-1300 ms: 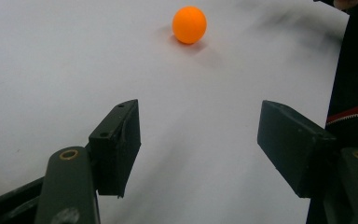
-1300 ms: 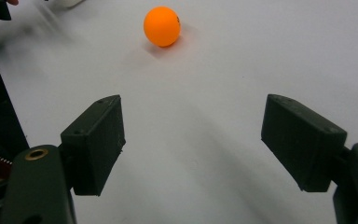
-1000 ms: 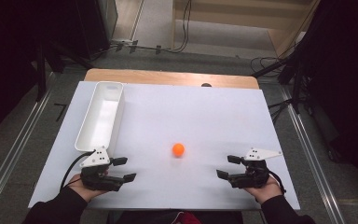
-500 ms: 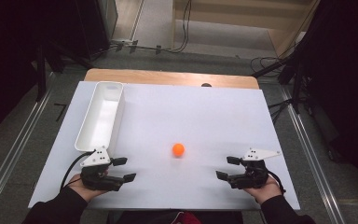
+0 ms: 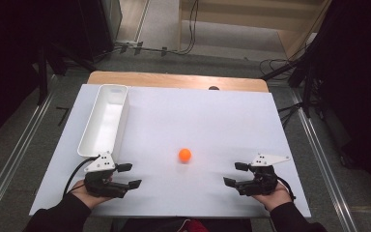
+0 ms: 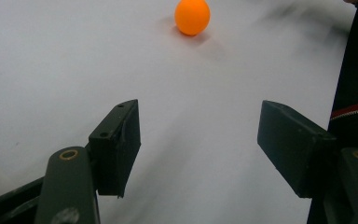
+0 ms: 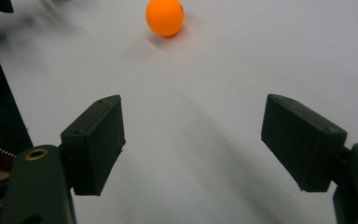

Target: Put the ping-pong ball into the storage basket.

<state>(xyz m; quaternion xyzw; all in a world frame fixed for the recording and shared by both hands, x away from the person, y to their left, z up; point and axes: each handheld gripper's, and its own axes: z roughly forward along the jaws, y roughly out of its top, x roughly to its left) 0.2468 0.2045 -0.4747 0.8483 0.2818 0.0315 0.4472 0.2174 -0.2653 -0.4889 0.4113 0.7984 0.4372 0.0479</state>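
Note:
A small orange ball [image 5: 185,155] lies on the white table top [image 5: 198,121], near the front and about midway between my two hands. My left gripper [image 5: 129,175] rests at the front left, open, jaws pointing right toward the ball and holding nothing. In the left gripper view the ball [image 6: 192,17] sits far ahead of the left gripper [image 6: 198,147]. My right gripper [image 5: 235,174] rests at the front right, open and empty, jaws pointing left. The right gripper view has the ball [image 7: 165,17] well beyond the right gripper [image 7: 193,144].
A long white tray [image 5: 104,121] stands along the table's left side, behind my left hand. A wooden strip [image 5: 174,80] runs along the far edge. Cables and dark stands [image 5: 299,72] sit on the floor beyond the table.

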